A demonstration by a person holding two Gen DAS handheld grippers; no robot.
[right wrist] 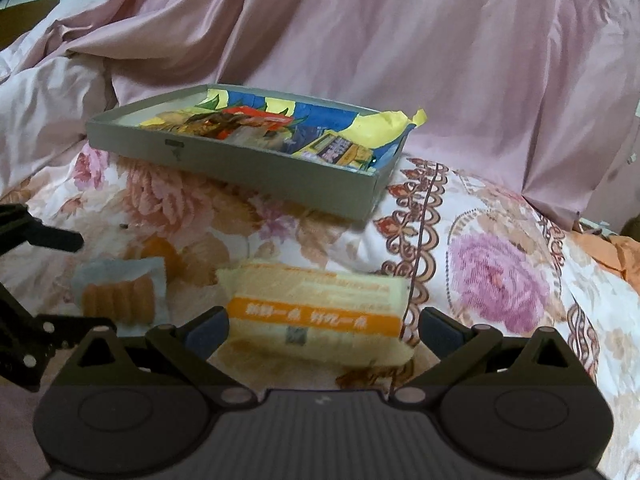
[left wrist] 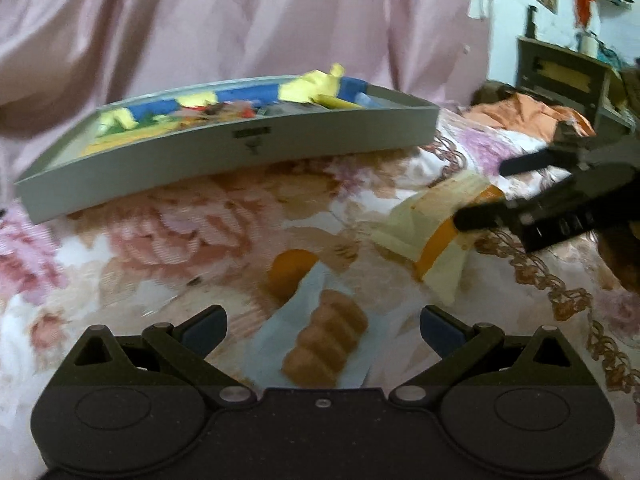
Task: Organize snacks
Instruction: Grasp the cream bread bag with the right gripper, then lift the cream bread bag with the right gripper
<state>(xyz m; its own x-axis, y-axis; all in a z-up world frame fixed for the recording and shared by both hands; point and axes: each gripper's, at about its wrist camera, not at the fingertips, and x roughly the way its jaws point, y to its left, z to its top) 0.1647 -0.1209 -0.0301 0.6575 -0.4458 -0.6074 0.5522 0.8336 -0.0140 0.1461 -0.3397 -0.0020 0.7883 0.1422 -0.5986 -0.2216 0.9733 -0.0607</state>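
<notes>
A grey shallow box with several colourful snack packets lies on the floral bedspread; it also shows in the right wrist view. A clear packet of brown ridged biscuits lies between the fingers of my open left gripper; it shows in the right wrist view too. A pale yellow packet with an orange band lies between the fingers of my open right gripper. The same packet and the right gripper show at the right of the left wrist view.
The floral bedspread covers the surface. A pink sheet drapes behind the box. Orange cloth and a dark wooden cabinet are at the far right. The left gripper shows at the left edge.
</notes>
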